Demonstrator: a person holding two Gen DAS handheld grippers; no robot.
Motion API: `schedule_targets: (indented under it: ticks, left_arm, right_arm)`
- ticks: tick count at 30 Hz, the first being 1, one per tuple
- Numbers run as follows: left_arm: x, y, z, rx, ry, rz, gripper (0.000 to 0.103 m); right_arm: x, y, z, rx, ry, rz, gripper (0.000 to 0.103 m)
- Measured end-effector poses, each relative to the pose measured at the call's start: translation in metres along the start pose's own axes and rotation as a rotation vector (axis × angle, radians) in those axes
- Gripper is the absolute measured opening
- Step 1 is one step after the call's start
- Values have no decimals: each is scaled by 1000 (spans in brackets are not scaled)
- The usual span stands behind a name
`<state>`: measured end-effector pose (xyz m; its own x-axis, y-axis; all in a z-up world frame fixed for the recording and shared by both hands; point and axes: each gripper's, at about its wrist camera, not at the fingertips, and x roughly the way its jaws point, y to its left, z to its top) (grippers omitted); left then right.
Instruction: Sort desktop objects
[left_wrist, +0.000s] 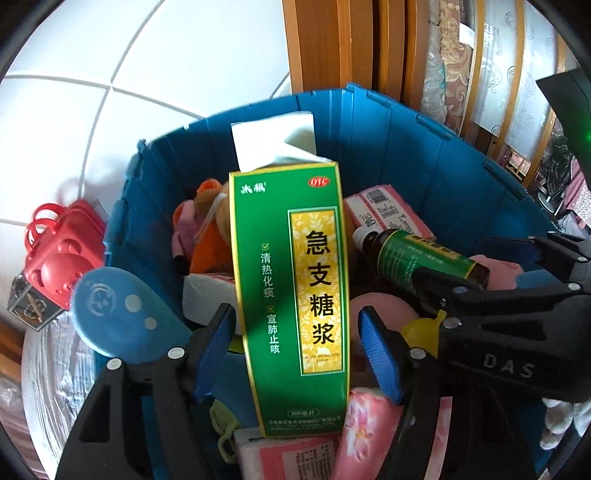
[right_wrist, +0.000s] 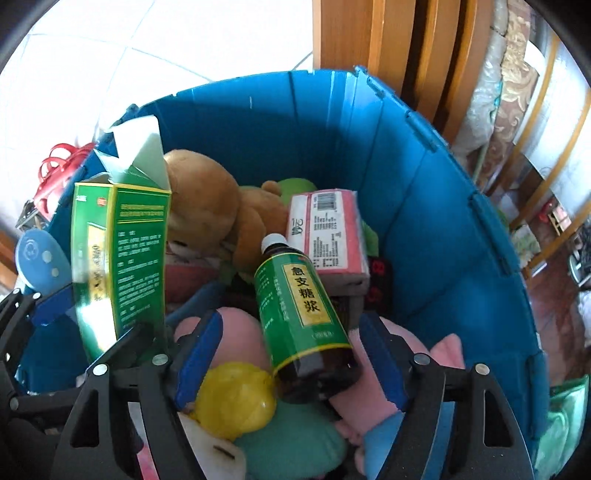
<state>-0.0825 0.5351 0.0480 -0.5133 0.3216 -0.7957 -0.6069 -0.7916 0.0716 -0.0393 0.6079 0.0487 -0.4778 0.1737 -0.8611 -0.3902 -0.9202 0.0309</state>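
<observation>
Green carton (left_wrist: 291, 295), centre frame: light, crushable; grip mid-panels; left gripper (left_wrist: 299, 350) jaws spread. Syrup bottle (right_wrist: 303, 317): glass, slippery, heavy; right gripper (right_wrist: 291, 354) jaws spread.

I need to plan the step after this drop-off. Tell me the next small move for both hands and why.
Probably lift both clear of the blue bin. The green carton and syrup bottle already rest inside among the toys, and neither the left hand-held gripper nor the right hand-held gripper seems to press its item, so both look released.
</observation>
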Motion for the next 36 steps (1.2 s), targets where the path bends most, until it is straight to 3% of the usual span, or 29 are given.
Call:
schedule_targets:
  ticks: [6, 11, 21, 23, 28, 36]
  left_arm:
    - [-46, 0, -13, 2, -101, -22, 68]
    - [-99, 8, -43, -10, -215, -55, 72]
    - [-194, 43, -145, -75, -410, -82, 73]
    - [-206, 48, -163, -84, -433, -73, 77]
    - [-239, 58, -212, -132, -539, -19, 103]
    - [-252, 59, -255, -139, -510, -29, 103]
  right_arm:
    - [-43, -5, -18, 25, -96, 19, 95]
    - [-99, 1, -50, 36, -220, -3, 103]
    - [-194, 50, -165, 53, -518, -46, 103]
    - [-203, 61, -185, 45, -549, -73, 103]
    - [-227, 85, -239, 59, -642, -90, 103]
    - [-257, 117, -307, 52, -858, -195, 103]
